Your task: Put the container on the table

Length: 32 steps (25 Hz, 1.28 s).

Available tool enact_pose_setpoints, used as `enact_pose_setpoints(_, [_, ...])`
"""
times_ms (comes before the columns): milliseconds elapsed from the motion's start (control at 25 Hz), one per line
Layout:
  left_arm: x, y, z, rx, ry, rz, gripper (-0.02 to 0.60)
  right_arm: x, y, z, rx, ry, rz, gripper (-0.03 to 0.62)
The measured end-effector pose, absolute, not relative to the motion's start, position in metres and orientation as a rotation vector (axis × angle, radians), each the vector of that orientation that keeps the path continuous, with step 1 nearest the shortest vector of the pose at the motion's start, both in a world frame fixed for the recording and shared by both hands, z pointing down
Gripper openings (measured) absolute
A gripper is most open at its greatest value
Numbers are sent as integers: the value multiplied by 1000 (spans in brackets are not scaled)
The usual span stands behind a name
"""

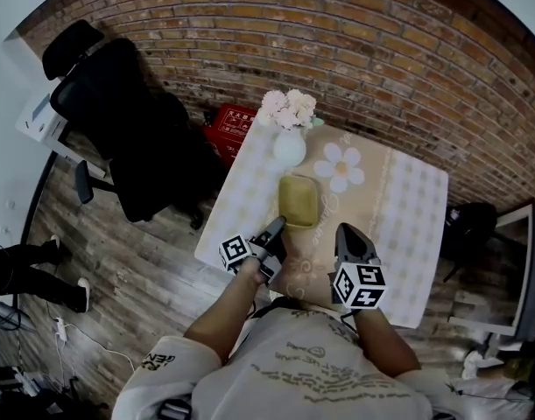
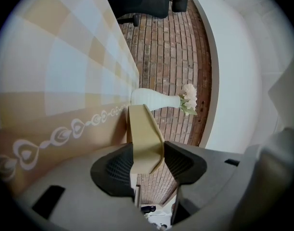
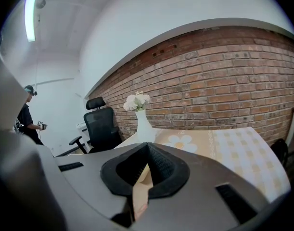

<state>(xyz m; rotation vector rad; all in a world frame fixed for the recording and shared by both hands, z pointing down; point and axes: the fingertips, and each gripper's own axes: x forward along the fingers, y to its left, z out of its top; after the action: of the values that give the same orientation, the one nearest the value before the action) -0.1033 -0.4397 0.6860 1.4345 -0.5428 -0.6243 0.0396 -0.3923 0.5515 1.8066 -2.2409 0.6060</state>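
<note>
An olive-tan rectangular container sits at the middle of the table, on the checked cloth just before the white vase of flowers. My left gripper is at its near left corner. In the left gripper view the jaws are shut on the container's rim, and the vase lies beyond. I cannot tell whether the container rests on the cloth or hangs just over it. My right gripper hovers near the table's front, right of the container, shut with nothing held.
A black office chair and a red crate stand left of the table. Another dark seat is at its right side. A brick wall runs behind. A person stands at the far left.
</note>
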Motion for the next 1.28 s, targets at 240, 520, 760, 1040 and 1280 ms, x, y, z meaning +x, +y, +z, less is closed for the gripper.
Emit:
enact_pose_setpoints(240, [-112,-445,691,1490,-625,-556,207,36,-398,554,1805,-2245,620,2])
enact_pose_setpoints(520, [-122,-449,693,1561,-724,-472,206,31,-402,554,1792,-2252,618,2])
enact_pose_setpoints(760, [-128,-452,694,1659,-847,-372,206,31,-404,552,1783,-2259,614,2])
enact_pose_setpoints(1040, [-149,-452,698,1771,-1060,-249,207,31,-401,553,1774,-2267,612,2])
enact_pose_setpoints(1280, [-166,-449,690,1880,-1242,-127,176,32,-399,554,1761,-2279,615,2])
